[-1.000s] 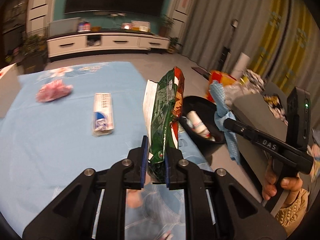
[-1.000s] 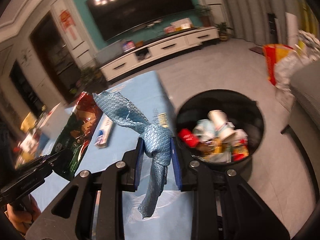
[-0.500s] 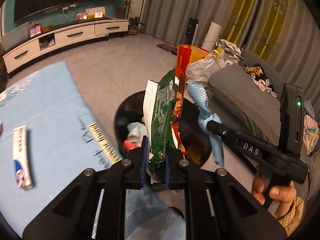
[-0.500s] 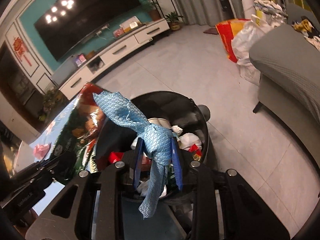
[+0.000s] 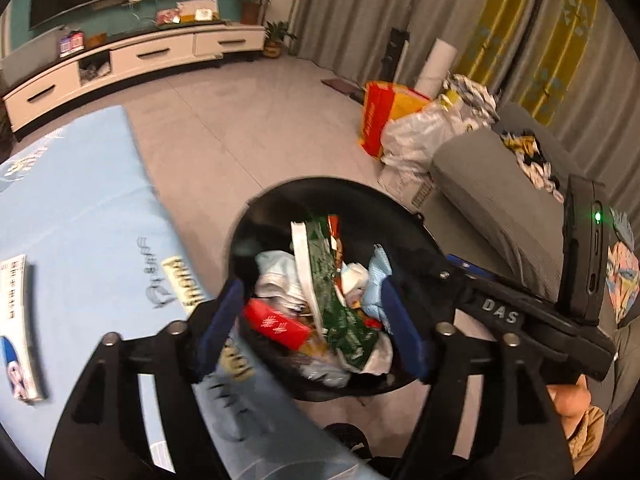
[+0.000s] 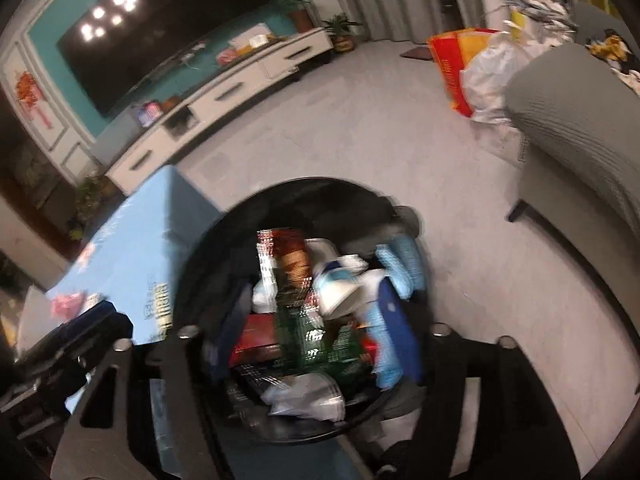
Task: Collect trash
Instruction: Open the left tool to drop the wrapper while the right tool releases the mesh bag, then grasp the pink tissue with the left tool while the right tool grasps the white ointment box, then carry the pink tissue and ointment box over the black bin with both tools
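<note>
A round black bin (image 5: 332, 184) stands on the floor by the table corner, full of trash. My left gripper (image 5: 312, 324) hovers over it, its jaws opening, with nothing pressed between the pads. The green snack bag (image 5: 336, 304) lies loose in the bin below them. In the right wrist view my right gripper (image 6: 312, 332) is also above the bin (image 6: 320, 184), its jaws opening. The blue quilted cloth (image 6: 404, 268) hangs loose along the right blue pad, blurred, and is not clamped. The same cloth (image 5: 378, 276) shows beside the bag in the left wrist view.
The table with the light blue cover (image 5: 80, 200) is left of the bin and carries a toothpaste box (image 5: 16, 320) and a pink wad (image 6: 66, 304). A grey sofa (image 5: 500, 200) stands to the right. Red-yellow and white bags (image 5: 400, 120) sit on the floor beyond.
Both grippers swung from over the table to above the bin and sank. Their jaws went from shut to wide apart, and the snack bag and blue cloth dropped out of them.
</note>
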`<action>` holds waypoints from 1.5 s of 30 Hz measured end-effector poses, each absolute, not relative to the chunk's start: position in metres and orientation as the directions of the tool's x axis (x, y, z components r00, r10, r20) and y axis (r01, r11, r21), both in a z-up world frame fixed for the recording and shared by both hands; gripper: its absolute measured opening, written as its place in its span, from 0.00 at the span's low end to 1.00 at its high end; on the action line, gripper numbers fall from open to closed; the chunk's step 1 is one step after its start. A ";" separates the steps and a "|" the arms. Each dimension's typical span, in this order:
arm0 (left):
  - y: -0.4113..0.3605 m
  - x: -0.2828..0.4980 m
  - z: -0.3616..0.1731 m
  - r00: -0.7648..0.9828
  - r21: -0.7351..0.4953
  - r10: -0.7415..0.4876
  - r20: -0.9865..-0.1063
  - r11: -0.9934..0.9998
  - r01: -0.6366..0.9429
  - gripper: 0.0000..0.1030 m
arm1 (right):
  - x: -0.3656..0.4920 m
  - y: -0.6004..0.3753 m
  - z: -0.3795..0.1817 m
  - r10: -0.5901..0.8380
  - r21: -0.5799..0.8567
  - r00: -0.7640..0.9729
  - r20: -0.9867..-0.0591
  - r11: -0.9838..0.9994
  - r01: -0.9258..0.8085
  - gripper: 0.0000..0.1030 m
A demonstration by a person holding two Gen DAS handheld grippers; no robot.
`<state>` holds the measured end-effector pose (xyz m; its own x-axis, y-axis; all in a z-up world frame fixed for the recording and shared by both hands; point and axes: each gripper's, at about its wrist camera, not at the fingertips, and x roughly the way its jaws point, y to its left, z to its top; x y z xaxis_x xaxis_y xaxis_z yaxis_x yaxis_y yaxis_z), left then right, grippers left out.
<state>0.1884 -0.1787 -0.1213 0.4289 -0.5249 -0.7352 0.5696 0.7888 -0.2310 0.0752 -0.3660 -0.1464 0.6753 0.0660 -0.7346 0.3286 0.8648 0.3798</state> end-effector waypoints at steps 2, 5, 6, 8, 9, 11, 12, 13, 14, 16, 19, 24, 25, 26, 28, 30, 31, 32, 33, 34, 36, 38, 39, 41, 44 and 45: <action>-0.156 0.188 -0.113 0.474 -0.223 -0.509 -0.719 0.814 0.536 0.81 | 0.081 -0.339 -0.142 0.116 0.376 0.667 -0.736 0.890 0.260 0.74; -0.113 0.191 -0.105 0.533 -0.213 -0.467 -0.706 0.857 0.469 0.83 | 0.092 -0.294 -0.137 0.228 0.409 0.642 -0.732 0.900 0.147 0.77; -0.088 0.191 -0.103 0.558 -0.210 -0.440 -0.704 0.879 0.429 0.83 | 0.095 -0.279 -0.136 0.261 0.420 0.627 -0.734 0.900 0.116 0.77; -0.054 0.190 -0.101 0.590 -0.204 -0.398 -0.702 0.907 0.369 0.83 | 0.103 -0.247 -0.136 0.312 0.427 0.594 -0.741 0.902 0.059 0.78; -0.033 0.189 -0.101 0.608 -0.194 -0.367 -0.704 0.923 0.332 0.84 | 0.106 -0.234 -0.137 0.325 0.426 0.581 -0.747 0.904 0.042 0.78; 0.006 0.186 -0.102 0.640 -0.174 -0.300 -0.707 0.951 0.254 0.84 | 0.114 -0.204 -0.140 0.354 0.426 0.546 -0.759 0.905 0.006 0.78; 0.026 0.185 -0.103 0.653 -0.168 -0.269 -0.708 0.962 0.214 0.85 | 0.119 -0.190 -0.141 0.363 0.424 0.530 -0.767 0.906 -0.007 0.78; 0.046 0.183 -0.105 0.661 -0.165 -0.241 -0.711 0.970 0.177 0.85 | 0.122 -0.177 -0.141 0.368 0.419 0.516 -0.774 0.908 -0.018 0.78; 0.060 0.181 -0.107 0.664 -0.164 -0.222 -0.714 0.975 0.150 0.85 | 0.128 -0.160 -0.143 0.376 0.415 0.499 -0.781 0.909 -0.036 0.78; 0.096 0.178 -0.113 0.663 -0.157 -0.174 -0.728 0.984 0.085 0.85 | 0.135 -0.139 -0.142 0.378 0.403 0.484 -0.789 0.913 -0.056 0.79; 0.136 0.178 -0.121 0.659 -0.149 -0.129 -0.741 0.988 0.026 0.85 | 0.152 -0.102 -0.142 0.360 0.362 0.477 -0.802 0.928 -0.091 0.80; 0.174 0.190 -0.125 0.665 -0.135 -0.112 -0.739 0.991 0.017 0.85 | 0.191 -0.055 -0.159 0.249 0.225 0.486 -0.837 0.968 -0.110 0.80; 0.177 0.194 -0.126 0.665 -0.137 -0.121 -0.737 0.990 0.027 0.85 | 0.199 -0.047 -0.164 0.211 0.182 0.489 -0.846 0.977 -0.107 0.80; 0.178 0.199 -0.127 0.666 -0.135 -0.125 -0.736 0.990 0.036 0.85 | 0.202 -0.043 -0.167 0.196 0.162 0.493 -0.848 0.980 -0.111 0.80; 0.177 0.215 -0.126 0.670 -0.121 -0.129 -0.731 0.991 0.059 0.85 | 0.209 -0.033 -0.172 0.160 0.111 0.508 -0.846 0.986 -0.126 0.75; 0.178 0.228 -0.124 0.682 -0.115 -0.141 -0.718 0.990 0.083 0.85 | 0.216 -0.027 -0.175 0.120 0.054 0.525 -0.843 0.989 -0.140 0.49; 0.178 0.235 -0.122 0.688 -0.110 -0.143 -0.711 0.990 0.092 0.85 | 0.222 -0.024 -0.175 0.111 0.037 0.534 -0.838 0.988 -0.147 0.44; 0.176 0.243 -0.120 0.694 -0.104 -0.143 -0.705 0.990 0.099 0.85 | 0.227 -0.023 -0.176 0.121 0.045 0.532 -0.838 0.987 -0.152 0.43; 0.175 0.254 -0.118 0.697 -0.100 -0.152 -0.700 0.988 0.115 0.85 | 0.233 -0.023 -0.175 0.126 0.050 0.533 -0.837 0.987 -0.155 0.43; 0.173 0.264 -0.117 0.702 -0.093 -0.152 -0.696 0.988 0.122 0.85 | 0.238 -0.023 -0.175 0.126 0.050 0.540 -0.832 0.987 -0.154 0.43; 0.171 0.282 -0.115 0.703 -0.086 -0.160 -0.693 0.986 0.140 0.85 | 0.252 -0.029 -0.170 0.157 0.099 0.547 -0.822 0.986 -0.135 0.43; 0.169 0.295 -0.113 0.704 -0.087 -0.174 -0.688 0.984 0.158 0.85 | 0.265 -0.034 -0.162 0.175 0.130 0.565 -0.806 0.984 -0.120 0.43; 0.166 0.305 -0.113 0.699 -0.078 -0.185 -0.691 0.980 0.182 0.85 | 0.270 -0.035 -0.158 0.176 0.131 0.576 -0.798 0.984 -0.119 0.43; 0.161 0.316 -0.113 0.689 -0.055 -0.193 -0.699 0.975 0.217 0.85 | 0.276 -0.035 -0.153 0.186 0.140 0.591 -0.785 0.983 -0.122 0.43; 0.146 0.333 -0.121 0.653 0.013 -0.186 -0.734 0.958 0.287 0.82 | 0.275 -0.038 -0.149 0.199 0.151 0.599 -0.776 0.980 -0.131 0.43; 0.140 0.338 -0.126 0.640 0.043 -0.171 -0.749 0.952 0.304 0.78 | 0.275 -0.039 -0.149 0.202 0.154 0.600 -0.774 0.979 -0.131 0.43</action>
<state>0.3382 0.1401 -0.1264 0.6401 -0.1705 -0.7491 0.3040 0.9517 0.0431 0.2745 -0.0394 -0.1485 0.6004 0.2021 -0.7737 -0.1314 0.9793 0.1539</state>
